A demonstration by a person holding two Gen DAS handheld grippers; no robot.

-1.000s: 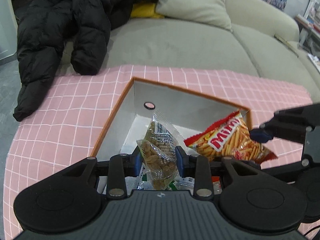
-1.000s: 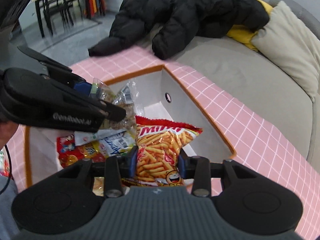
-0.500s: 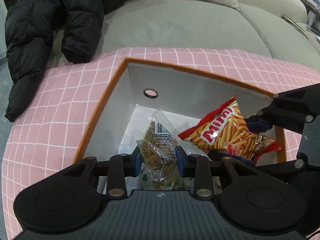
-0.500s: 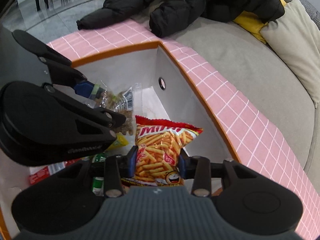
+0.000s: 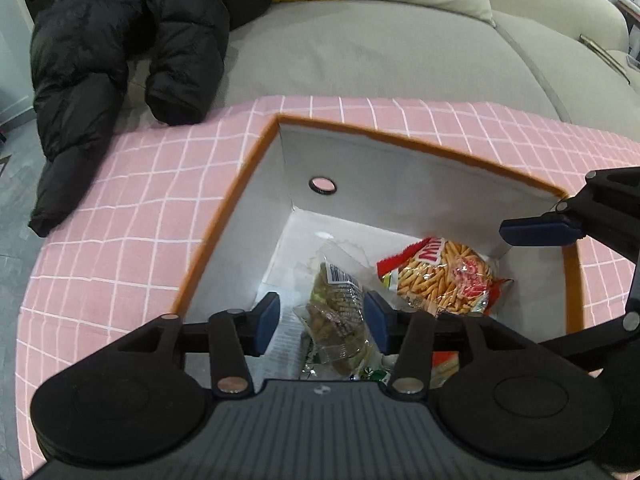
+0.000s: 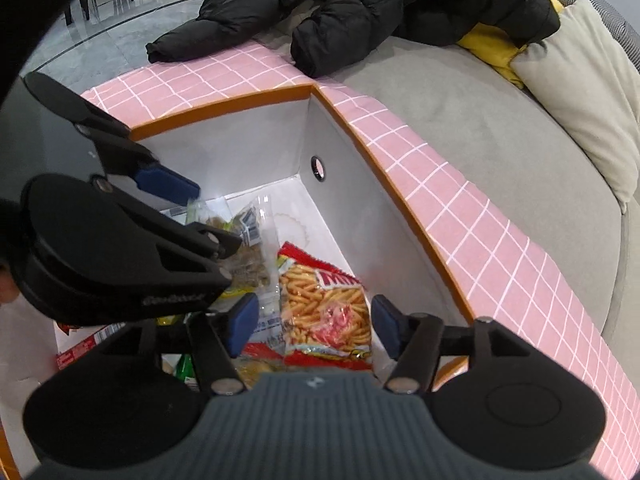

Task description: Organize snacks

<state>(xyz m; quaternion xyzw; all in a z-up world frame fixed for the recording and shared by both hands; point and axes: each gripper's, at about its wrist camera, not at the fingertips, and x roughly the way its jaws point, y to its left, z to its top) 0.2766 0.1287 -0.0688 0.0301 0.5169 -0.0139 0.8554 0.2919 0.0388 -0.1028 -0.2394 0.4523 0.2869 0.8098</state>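
Two hand-held grippers over an open storage box, shown at the point of release. The left hand-held gripper (image 5: 322,318) hangs above the near end of the box (image 5: 420,172), its blue pads spread wider than the clear packet of nuts (image 5: 338,312) seen between them; the packet appears to lie on the snacks below rather than to be pinched, so the jaws are judged apart and empty. The right hand-held gripper (image 6: 312,326) is likewise parted, its pads standing clear on either side of the orange bag of stick crisps (image 6: 326,308), which lies flat on the box floor close to the right-hand wall, just beside the nut packet. Both snacks therefore rest inside the box, together with several other wrappers (image 6: 86,346) piled toward the near end. The box is white within, edged in orange, with a round finger hole (image 5: 322,185) in its far wall, and stands on a surface covered by a pink checked cloth (image 5: 120,208). Beyond it lies a grey sofa (image 5: 380,56) bearing a black padded jacket (image 5: 120,40) and a pale cushion (image 6: 580,80). The two tools sit close together over the box because each has brought one item to the same container; the wide jaws suggest that placement is complete and that withdrawal upward would be the natural next move, taking care not to snag the crinkled film.
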